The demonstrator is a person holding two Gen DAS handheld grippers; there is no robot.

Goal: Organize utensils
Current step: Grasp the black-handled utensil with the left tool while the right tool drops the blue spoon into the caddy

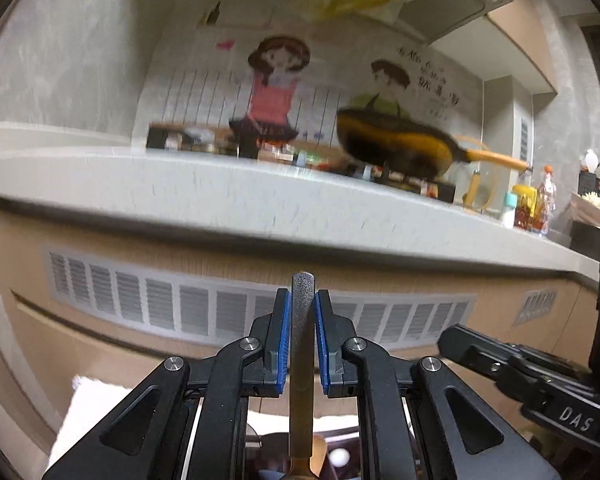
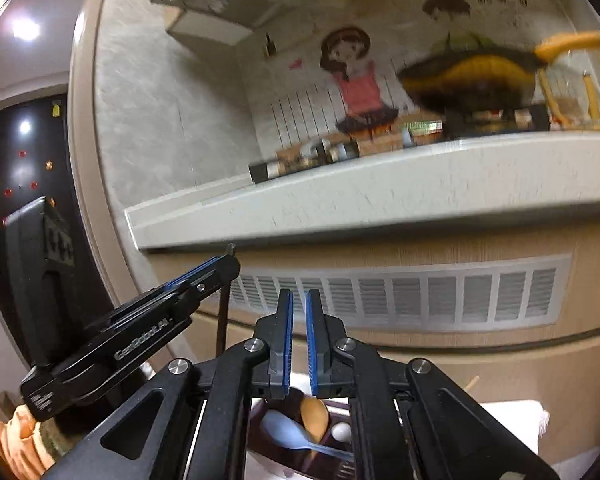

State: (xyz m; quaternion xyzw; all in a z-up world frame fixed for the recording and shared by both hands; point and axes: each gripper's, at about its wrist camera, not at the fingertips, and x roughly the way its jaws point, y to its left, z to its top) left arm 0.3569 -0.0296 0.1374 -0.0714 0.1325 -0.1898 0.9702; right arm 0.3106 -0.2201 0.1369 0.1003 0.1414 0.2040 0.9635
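Observation:
My left gripper [image 1: 302,300] is shut on the flat metal handle of a utensil [image 1: 302,360]. The handle stands upright between the blue pads, its gold lower part hanging below toward a dark tray; its head is hidden. The right wrist view shows the left gripper [image 2: 220,264] from the side with the thin handle [image 2: 221,312] hanging down. My right gripper [image 2: 299,300] is nearly shut with a narrow gap and holds nothing. Below it a dark tray [image 2: 260,440] holds a light blue spoon [image 2: 288,434], a wooden spoon [image 2: 315,418] and a white round item [image 2: 341,431].
A grey counter [image 1: 220,196] runs across ahead, with a vented cabinet front [image 1: 180,312] beneath. A black and yellow pan [image 1: 396,144] sits on the stove, bottles [image 1: 534,208] to the right. A white cloth [image 1: 80,408] lies under the tray. A dark fridge [image 2: 20,200] stands on the left.

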